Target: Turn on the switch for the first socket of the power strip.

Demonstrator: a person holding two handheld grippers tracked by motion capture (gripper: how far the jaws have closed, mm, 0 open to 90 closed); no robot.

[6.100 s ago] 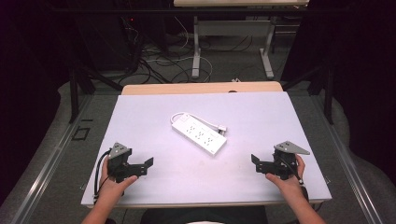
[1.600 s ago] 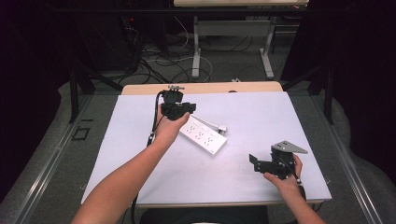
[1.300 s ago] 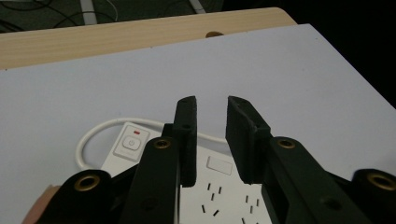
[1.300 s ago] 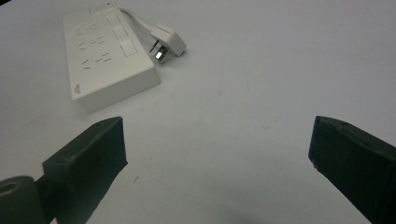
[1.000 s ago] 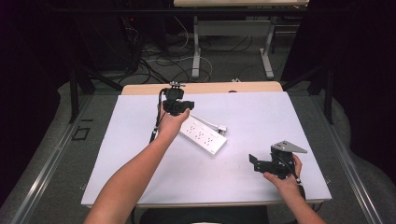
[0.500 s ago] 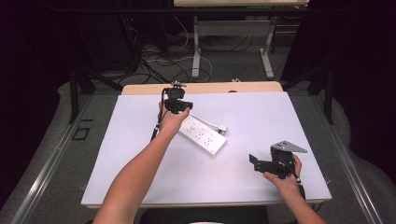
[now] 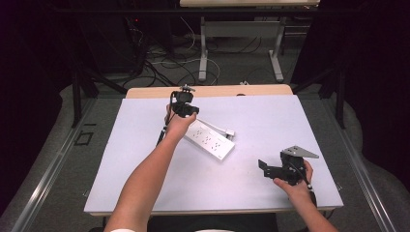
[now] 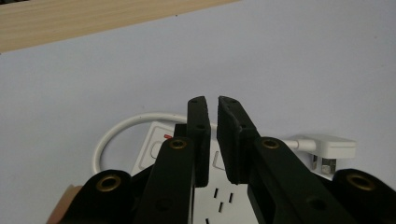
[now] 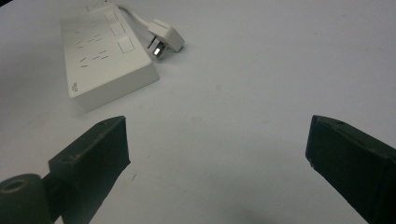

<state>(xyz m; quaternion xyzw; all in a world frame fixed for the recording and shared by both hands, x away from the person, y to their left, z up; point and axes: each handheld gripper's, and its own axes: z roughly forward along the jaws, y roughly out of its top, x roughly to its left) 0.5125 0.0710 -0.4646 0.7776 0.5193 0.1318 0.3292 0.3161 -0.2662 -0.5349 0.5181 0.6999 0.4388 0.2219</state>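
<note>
White plastic is what it's all about here: a power strip (image 7: 209,140) is lying flat on the pale worktop (image 7: 270,116), a bit left of centre and towards the far edge, with its short cord (image 8: 119,126) looped round and the plug (image 8: 327,147) parked just beside it. The left gripper (image 7: 185,107) has been reached out over the far end of the strip, and in the left gripper view its fingers (image 8: 200,135) are seen nearly pinched together with just a thin gap, hovering right above the switch end; nothing is actually clamped between them as far as can be told. The right gripper (image 7: 270,169) is held near the front right of the worktop, well apart from the strip, fingers (image 9: 91,154) spread wide and empty. So the step looks like the rocker switch being lined up for a press, probably. Next move would need a small, careful push down with the closed tips, and the strip might skid since nothing is bracing it. Surface is plain, matte, lavender-white over a wooden edge (image 7: 212,90). Room behind is dark, with table legs (image 7: 276,53) and tangled cables (image 7: 169,58) on the floor.
</note>
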